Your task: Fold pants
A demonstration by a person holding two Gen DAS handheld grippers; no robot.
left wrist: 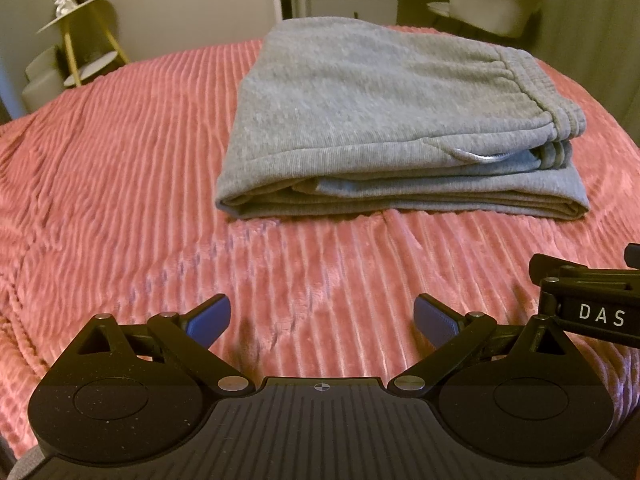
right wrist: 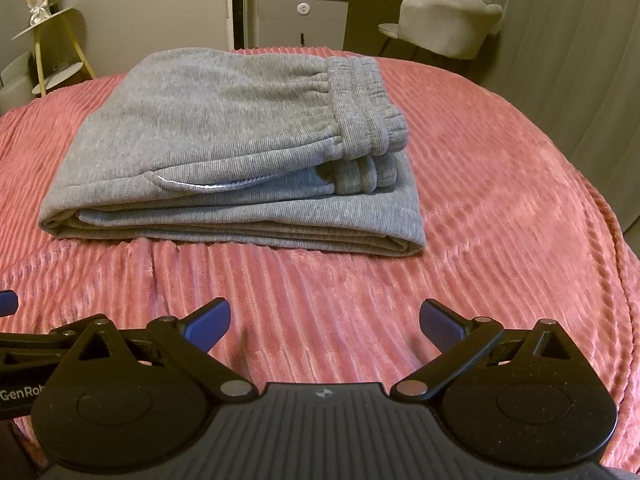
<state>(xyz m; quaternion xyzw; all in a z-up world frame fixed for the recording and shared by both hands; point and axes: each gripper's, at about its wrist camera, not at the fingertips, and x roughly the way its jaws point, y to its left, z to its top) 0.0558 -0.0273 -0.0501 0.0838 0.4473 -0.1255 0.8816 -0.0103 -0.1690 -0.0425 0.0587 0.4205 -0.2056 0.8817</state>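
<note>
Insp. notes, bed station.

Task status: pants [left wrist: 360, 108] lie folded into a compact rectangular stack on the pink ribbed bedspread [left wrist: 120, 152], approx. mid-bed, ahead of both cameras. Several layers visible along the near edge; waistband [right wrist: 368, 108] sits on top at the right end, w/ a second ribbed band tucked just beneath. Pocket opening [right wrist: 196, 186] shows on the near face. Edges roughly aligned, no loose leg hanging out. Judgement: fold looks complete or v. nearly so; at most a light smoothing or squaring-up left. Far side of stack not visible, so cannot confirm there.

Tongs: left tongs [left wrist: 322, 316] spread wide, nothing between the blue pads, hovering over bare bedspread, well short of the pants. Right tongs [right wrist: 324, 320] likewise spread, empty, apart from the pants. The two sit side by side, close together.

Count: pants x1; tongs x2; bedspread x1. Background: chair [right wrist: 448, 24] x1, cabinet [right wrist: 302, 20] x1, tiered gold-legged stand [left wrist: 76, 36] x1, w/ what looks like a wrapped bouquet on top.
</note>
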